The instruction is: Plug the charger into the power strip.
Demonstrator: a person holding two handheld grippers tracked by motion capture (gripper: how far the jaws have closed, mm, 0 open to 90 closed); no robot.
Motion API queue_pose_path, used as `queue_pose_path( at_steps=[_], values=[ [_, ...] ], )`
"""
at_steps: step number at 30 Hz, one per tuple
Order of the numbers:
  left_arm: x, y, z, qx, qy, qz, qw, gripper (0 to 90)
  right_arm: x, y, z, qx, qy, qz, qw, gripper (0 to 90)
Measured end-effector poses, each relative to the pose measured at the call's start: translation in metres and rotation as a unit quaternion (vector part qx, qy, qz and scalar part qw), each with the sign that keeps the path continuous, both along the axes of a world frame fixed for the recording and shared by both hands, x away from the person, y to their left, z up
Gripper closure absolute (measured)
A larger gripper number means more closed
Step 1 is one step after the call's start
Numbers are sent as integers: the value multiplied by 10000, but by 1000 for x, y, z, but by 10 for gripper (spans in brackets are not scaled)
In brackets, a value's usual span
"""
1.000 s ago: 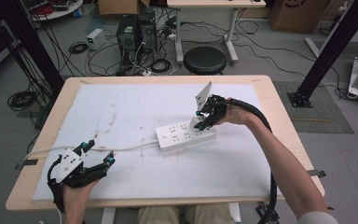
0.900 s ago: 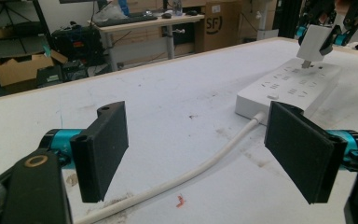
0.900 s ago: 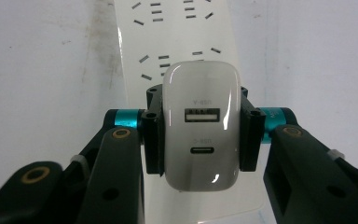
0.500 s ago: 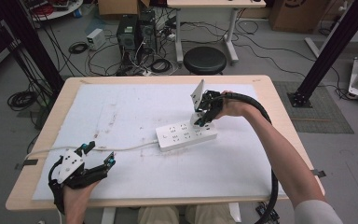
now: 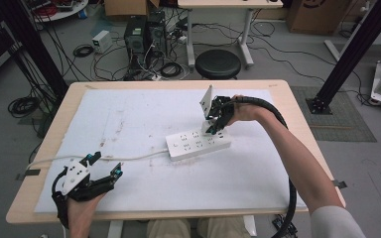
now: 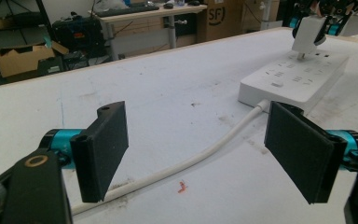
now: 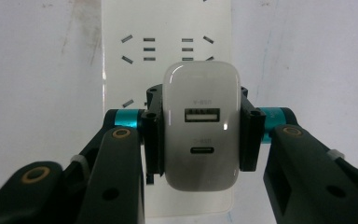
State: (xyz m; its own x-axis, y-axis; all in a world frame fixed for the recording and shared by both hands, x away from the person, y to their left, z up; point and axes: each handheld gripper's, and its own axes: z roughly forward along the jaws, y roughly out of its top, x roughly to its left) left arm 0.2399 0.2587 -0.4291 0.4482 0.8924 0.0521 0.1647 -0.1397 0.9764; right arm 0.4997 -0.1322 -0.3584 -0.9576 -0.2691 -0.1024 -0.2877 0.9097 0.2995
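On the white charger (image 7: 201, 126), held at the centre of the right gripper view, faint grey lettering sits above each of its two ports, too pale to read; a cardboard box (image 6: 220, 18) at the top of the left gripper view bears "SF". There is one charger, one white power strip (image 5: 198, 144) and two grippers. The right gripper (image 5: 217, 120), right of centre in the high view, has its jaws clamped on the charger's sides, with the charger's prongs at a socket on the strip's right end. The left gripper (image 5: 104, 166), at the lower left of the high view, holds nothing; its jaws stand wide apart over the strip's white cable (image 6: 200, 156). The strip lies mid-counter on a white mat (image 5: 129, 119). Beyond the counter (image 5: 44, 134) stand a round black stool (image 5: 219, 63) and tangled cables.
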Motion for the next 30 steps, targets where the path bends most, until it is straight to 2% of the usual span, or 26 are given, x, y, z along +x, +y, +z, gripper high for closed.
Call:
queue_pose_path(
  at_steps=[3,11,20,26,30],
  values=[
    [0,0,-1,-10,1,5,10000,215,0,3,-2,-107,11,17,9999,631],
    [1,-1,-1,-10,12,-11,10000,215,5,2,-3,-40,141,-48,9999,632],
    [3,-5,-1,-4,25,-33,10000,216,4,5,-3,-83,109,83,9999,632],
    [3,-5,0,29,17,-43,10000,216,8,3,-5,-7,248,40,9997,632],
    [1,-4,-1,19,36,-36,10000,217,5,1,-6,67,181,36,9998,632]
  ],
)
